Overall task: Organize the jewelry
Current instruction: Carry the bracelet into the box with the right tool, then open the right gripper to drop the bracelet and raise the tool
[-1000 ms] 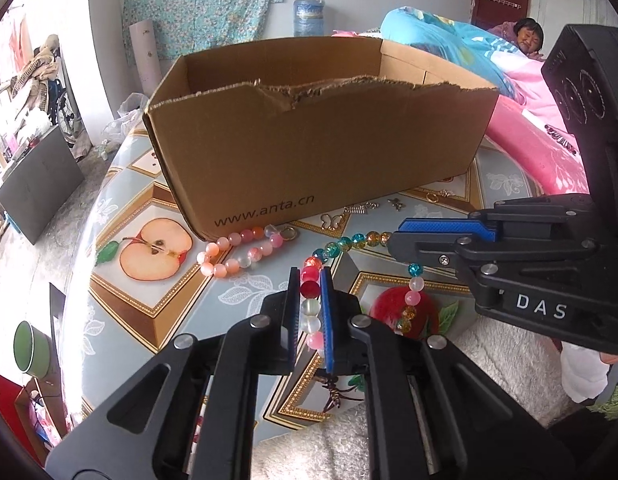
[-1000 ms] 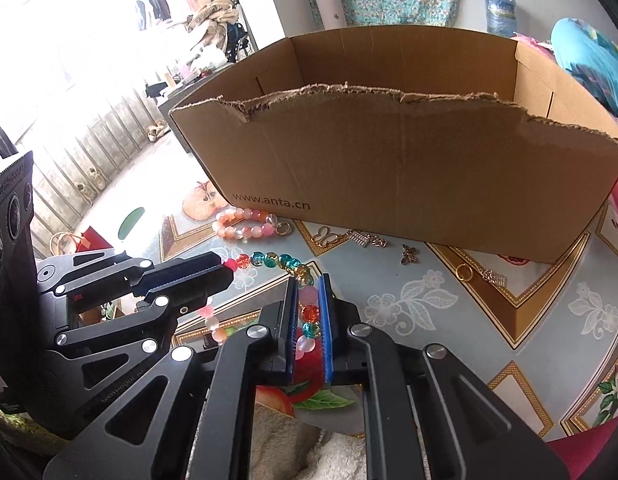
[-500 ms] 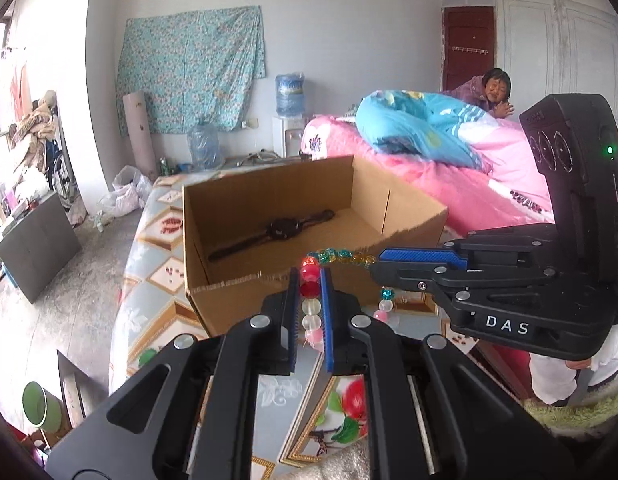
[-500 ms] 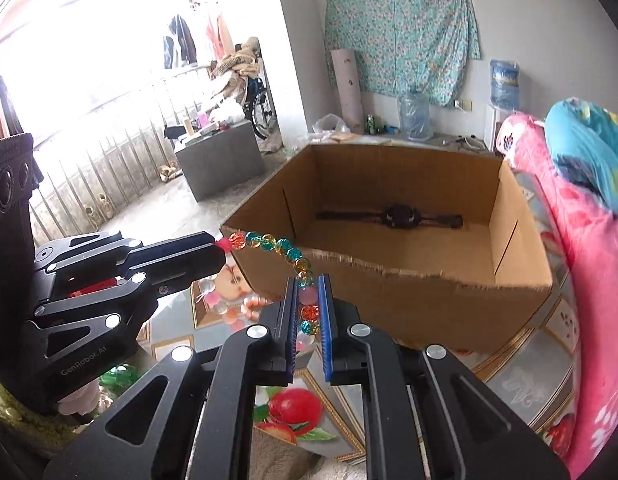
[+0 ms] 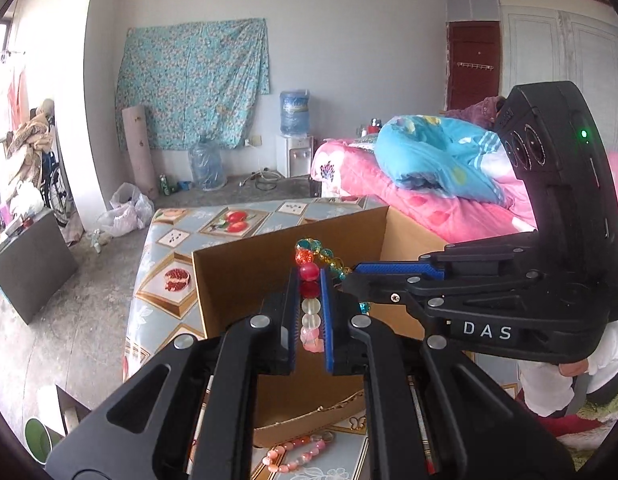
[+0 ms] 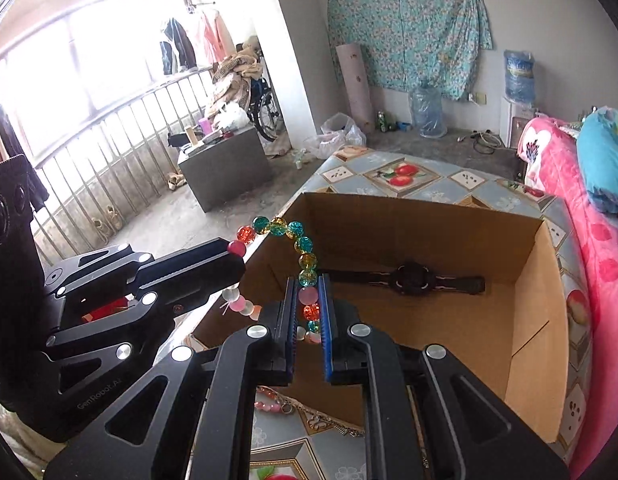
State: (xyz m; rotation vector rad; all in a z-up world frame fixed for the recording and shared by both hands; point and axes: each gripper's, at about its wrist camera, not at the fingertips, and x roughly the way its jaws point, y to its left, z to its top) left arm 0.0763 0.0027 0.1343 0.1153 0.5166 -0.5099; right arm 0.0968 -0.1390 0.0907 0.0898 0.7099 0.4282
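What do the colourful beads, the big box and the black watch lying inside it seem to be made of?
Beads: probably glass or clear plastic; several are see-through with a crackled sparkle, others milky and glossy.
Box: corrugated cardboard, matt brown, with a ragged torn front edge.
Watch: dull black strap and case, likely rubber or plastic; too small to be sure.

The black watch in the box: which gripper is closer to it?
Right, it seems. The right gripper hangs over the cardboard box, just before the black watch. The left gripper sits out by the box's side wall. Both grip the bead bracelet.
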